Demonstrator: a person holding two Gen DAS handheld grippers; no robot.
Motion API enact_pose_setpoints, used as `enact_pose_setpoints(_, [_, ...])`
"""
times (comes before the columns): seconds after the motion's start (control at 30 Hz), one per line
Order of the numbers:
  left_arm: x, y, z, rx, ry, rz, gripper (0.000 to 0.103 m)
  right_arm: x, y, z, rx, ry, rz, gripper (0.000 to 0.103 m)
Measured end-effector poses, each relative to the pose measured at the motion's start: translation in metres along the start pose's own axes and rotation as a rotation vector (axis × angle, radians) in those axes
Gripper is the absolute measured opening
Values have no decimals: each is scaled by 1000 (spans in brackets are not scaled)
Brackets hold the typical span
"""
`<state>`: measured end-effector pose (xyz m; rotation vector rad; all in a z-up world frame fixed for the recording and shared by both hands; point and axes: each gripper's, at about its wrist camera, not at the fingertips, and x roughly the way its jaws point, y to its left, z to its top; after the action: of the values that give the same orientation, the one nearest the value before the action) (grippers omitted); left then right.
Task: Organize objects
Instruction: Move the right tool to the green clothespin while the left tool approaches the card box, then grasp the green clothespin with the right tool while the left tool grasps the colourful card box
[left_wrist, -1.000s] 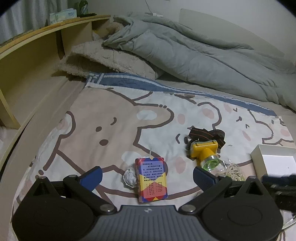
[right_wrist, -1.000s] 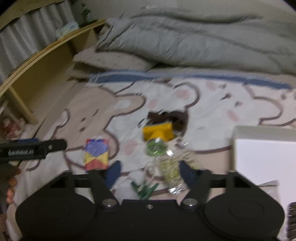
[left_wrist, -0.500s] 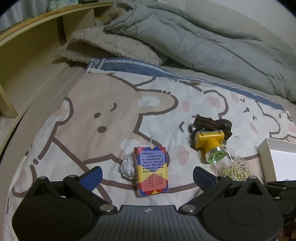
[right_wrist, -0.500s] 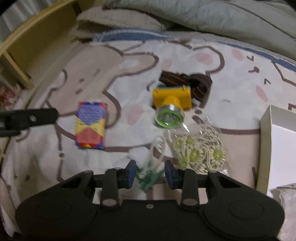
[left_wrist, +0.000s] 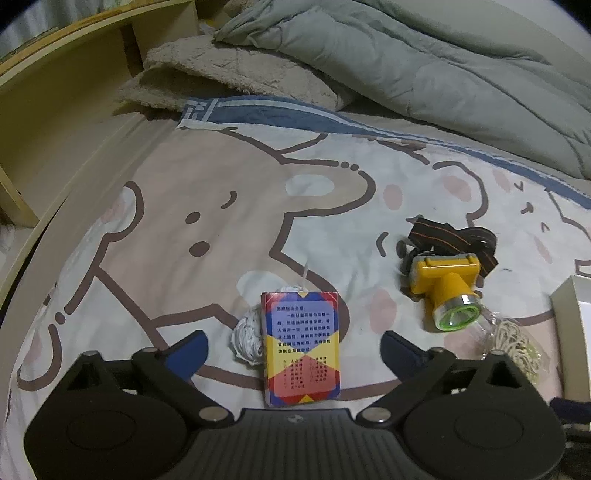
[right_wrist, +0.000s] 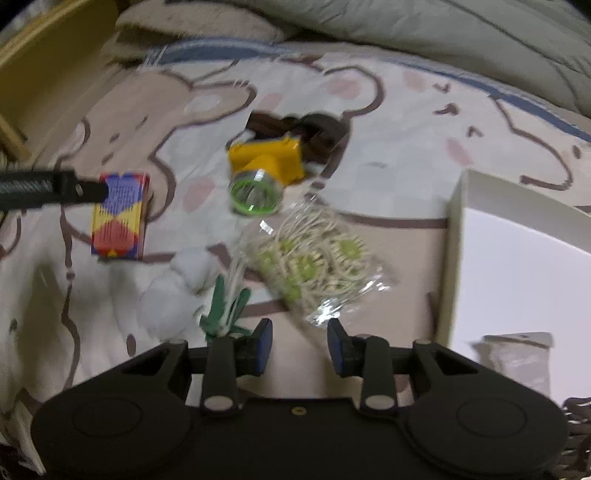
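Observation:
A colourful card box (left_wrist: 301, 347) (right_wrist: 120, 218) lies flat on the bear-print sheet (left_wrist: 207, 206). My left gripper (left_wrist: 293, 338) hangs over it with the box between its jaws, which are closing and do not touch it. A white wad of string (left_wrist: 247, 338) lies against the box's left side. My right gripper (right_wrist: 300, 326) has its jaws narrow and apart, with nothing pressed between them. Just ahead of them lies a clear bag of cords and green beads (right_wrist: 317, 266). Green clips (right_wrist: 221, 306) lie left of the left finger. A yellow headlamp (right_wrist: 266, 170) (left_wrist: 447, 291) rests beyond.
A white open box (right_wrist: 517, 266) (left_wrist: 570, 325) stands at the right, with a small packet (right_wrist: 517, 354) in it. White fluffy wads (right_wrist: 177, 284) lie beside the clips. A grey duvet (left_wrist: 406, 55), a beige fleece (left_wrist: 229, 77) and a wooden headboard shelf (left_wrist: 55, 92) border the far side.
Both grippers have sunk towards the sheet and tipped further down. The right jaws have narrowed from wide to a small gap. The left jaws have drawn in slightly around the card box.

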<state>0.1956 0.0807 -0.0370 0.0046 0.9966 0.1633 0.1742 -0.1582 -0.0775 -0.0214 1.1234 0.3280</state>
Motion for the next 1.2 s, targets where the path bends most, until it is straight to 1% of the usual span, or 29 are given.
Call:
enact_pose_setpoints(0.17, [16,-3,3,-35,34,2,88,-22,-16,7,110,-89,102,28])
enact_pose_setpoints(0.23, [23,-5,3,-42,44,5,88,-26,-15,10,123,-120,120,26])
enact_pose_setpoints(0.3, [30,-7,2,-45,60,8,88,-25,-11,13,109,-129,137,25])
enact_pose_setpoints(0.43, [44,-11,-1,-45,106,3,88,-13,0,15,67,-89,165,23])
enact_pose_setpoints(0.6, [56,-12,-3,-21,122,37,88,3,12,12,11,-23,198,21])
enact_pose_setpoints(0.7, [62,-10,-4,-19,131,51,88,10,16,10,-18,-2,207,21])
enact_pose_setpoints(0.77, [65,-9,-5,-9,133,64,84,15,18,8,-37,19,196,21])
enact_pose_setpoints(0.8, [66,-9,-5,-6,134,69,81,19,18,7,-47,37,180,21])
enact_pose_setpoints(0.83, [67,-7,-5,-7,135,71,79,22,18,6,-56,55,162,21])
enact_pose_setpoints(0.93, [65,-4,-5,-19,131,50,74,26,16,3,-66,81,161,21])
enact_pose_setpoints(1.03, [60,-4,-7,1,122,30,68,23,12,5,-51,59,191,23])
enact_pose_setpoints(1.13, [54,1,-11,25,120,-15,62,22,9,9,-51,45,238,29])
enact_pose_setpoints(1.2, [48,6,-15,32,119,-50,60,22,10,10,-91,37,252,36])
